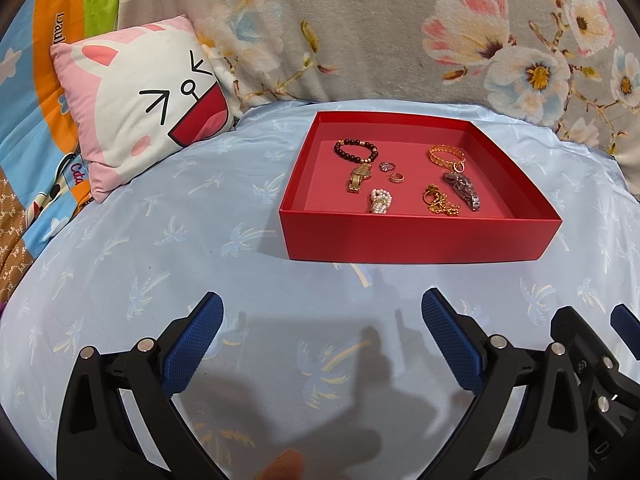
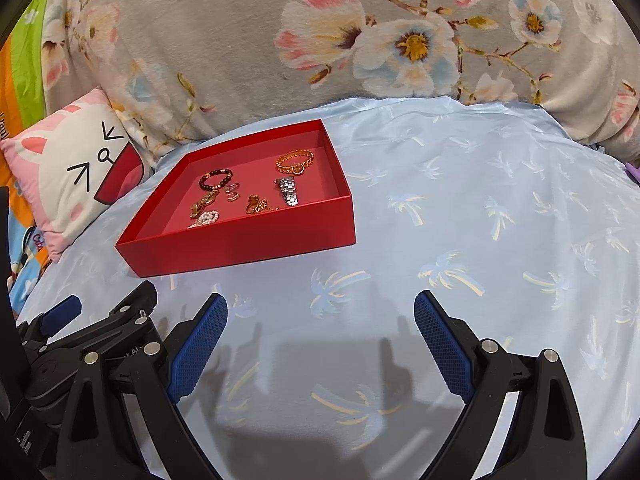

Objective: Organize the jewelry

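Note:
A shallow red tray (image 1: 420, 240) (image 2: 240, 246) lies on the light blue bedsheet. Inside lie a dark bead bracelet (image 1: 356, 149) (image 2: 215, 178), a gold watch (image 1: 359, 178) (image 2: 203, 203), two rings (image 1: 391, 171) (image 2: 233, 192), a pearl piece (image 1: 380, 201) (image 2: 206, 219), a gold chain bracelet (image 1: 446, 155) (image 2: 295, 161), a gold chain heap (image 1: 440, 200) (image 2: 258, 204) and a silver watch (image 1: 464, 191) (image 2: 289, 192). My left gripper (image 1: 322, 308) is open and empty, in front of the tray. My right gripper (image 2: 320, 308) is open and empty, to the tray's front right.
A cat-face pillow (image 1: 140, 100) (image 2: 76, 184) leans left of the tray. A grey floral blanket (image 1: 360, 28) (image 2: 320, 40) rises behind. The blue palm-print sheet (image 1: 180, 240) (image 2: 480, 220) spreads around the tray. The right gripper shows at the left wrist view's edge (image 1: 592, 352).

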A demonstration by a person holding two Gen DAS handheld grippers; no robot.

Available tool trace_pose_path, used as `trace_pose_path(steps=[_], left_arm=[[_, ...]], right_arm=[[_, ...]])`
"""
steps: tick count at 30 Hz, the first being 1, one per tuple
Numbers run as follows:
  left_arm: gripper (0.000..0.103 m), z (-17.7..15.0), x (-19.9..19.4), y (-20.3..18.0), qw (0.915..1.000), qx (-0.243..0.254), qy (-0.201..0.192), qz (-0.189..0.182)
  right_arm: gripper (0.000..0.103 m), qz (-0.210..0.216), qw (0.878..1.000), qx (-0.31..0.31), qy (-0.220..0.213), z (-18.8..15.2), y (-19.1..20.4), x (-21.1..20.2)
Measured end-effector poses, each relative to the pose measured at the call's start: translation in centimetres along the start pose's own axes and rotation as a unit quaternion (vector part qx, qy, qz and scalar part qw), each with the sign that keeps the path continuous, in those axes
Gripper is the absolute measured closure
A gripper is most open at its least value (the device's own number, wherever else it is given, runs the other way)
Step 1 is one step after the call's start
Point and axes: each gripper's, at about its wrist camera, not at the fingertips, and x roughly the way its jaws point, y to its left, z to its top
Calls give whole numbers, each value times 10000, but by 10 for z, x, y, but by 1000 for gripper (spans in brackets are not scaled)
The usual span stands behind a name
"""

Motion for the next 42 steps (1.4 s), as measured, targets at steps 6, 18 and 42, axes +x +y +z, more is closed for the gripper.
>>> trace_pose_path(steps=[6, 18, 42], left_arm=[[6, 0, 0, 1, 10000, -5, 8, -20], [6, -1, 4, -3, 10000, 31, 73, -33], [6, -2, 3, -3, 10000, 59, 57, -1]], right_arm=[[10, 2, 10000, -2, -1, 0, 0, 0], [10, 2, 10000, -2, 4, 1, -1, 0], [10, 6, 10000, -3, -1, 1, -1, 0]])
